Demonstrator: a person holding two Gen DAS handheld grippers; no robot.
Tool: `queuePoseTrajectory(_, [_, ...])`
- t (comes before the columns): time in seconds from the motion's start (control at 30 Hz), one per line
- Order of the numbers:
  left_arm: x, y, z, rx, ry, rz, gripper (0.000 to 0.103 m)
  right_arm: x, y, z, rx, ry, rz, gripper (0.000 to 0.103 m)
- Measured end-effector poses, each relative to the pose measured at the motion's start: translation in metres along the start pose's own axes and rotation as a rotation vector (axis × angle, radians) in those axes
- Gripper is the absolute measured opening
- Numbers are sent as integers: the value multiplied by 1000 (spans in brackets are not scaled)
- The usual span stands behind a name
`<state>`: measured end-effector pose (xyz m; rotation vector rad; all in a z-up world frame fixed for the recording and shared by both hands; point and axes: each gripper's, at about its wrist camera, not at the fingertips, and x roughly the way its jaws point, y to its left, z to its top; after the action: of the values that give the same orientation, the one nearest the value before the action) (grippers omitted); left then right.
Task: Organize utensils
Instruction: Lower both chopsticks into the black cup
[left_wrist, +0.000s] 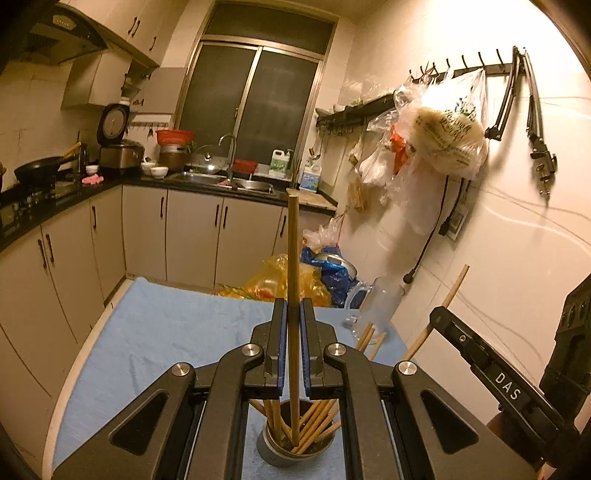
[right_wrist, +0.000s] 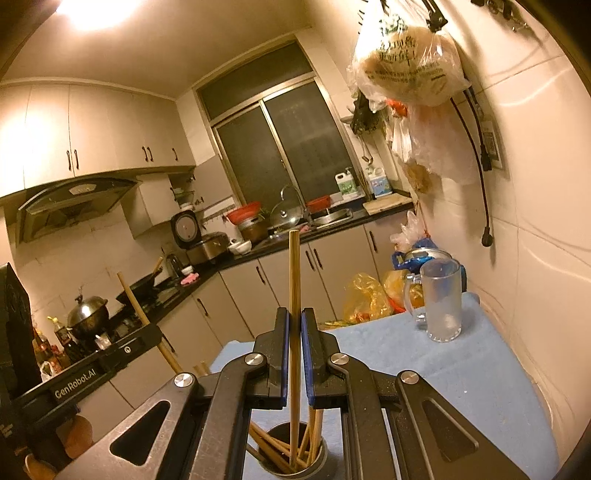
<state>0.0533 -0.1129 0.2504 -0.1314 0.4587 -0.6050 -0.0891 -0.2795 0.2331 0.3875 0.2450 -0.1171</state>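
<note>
My left gripper (left_wrist: 293, 314) is shut on a wooden chopstick (left_wrist: 293, 258) that stands upright, its lower end in a grey metal cup (left_wrist: 295, 448) holding several chopsticks below the jaws. My right gripper (right_wrist: 294, 325) is shut on another upright chopstick (right_wrist: 294, 280) whose lower end is in the same cup (right_wrist: 295, 452). The right gripper's body (left_wrist: 491, 373) with its chopstick shows at the right of the left wrist view. The left gripper's body (right_wrist: 92, 369) shows at the left of the right wrist view.
The cup stands on a blue cloth (left_wrist: 166, 339) over a small table. A frosted glass mug (right_wrist: 441, 299) stands at the table's far right by the tiled wall. Plastic bags (left_wrist: 288, 277) lie on the floor beyond. Kitchen counters and a sink (left_wrist: 236, 182) lie farther back.
</note>
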Motion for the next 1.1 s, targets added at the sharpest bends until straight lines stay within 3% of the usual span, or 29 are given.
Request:
queuePoseTrajectory(0.3, [25, 7, -29, -14, 26, -2, 6, 27, -14, -22, 7, 61, -19, 7])
queuePoseTrajectory(0.6, [24, 14, -59, 22, 34, 17, 6, 37, -18, -48, 7, 111, -21, 7])
queuePoseTrajectory(1.1, [37, 25, -81, 24, 90, 38, 7, 46, -18, -72, -6, 169, -25, 7])
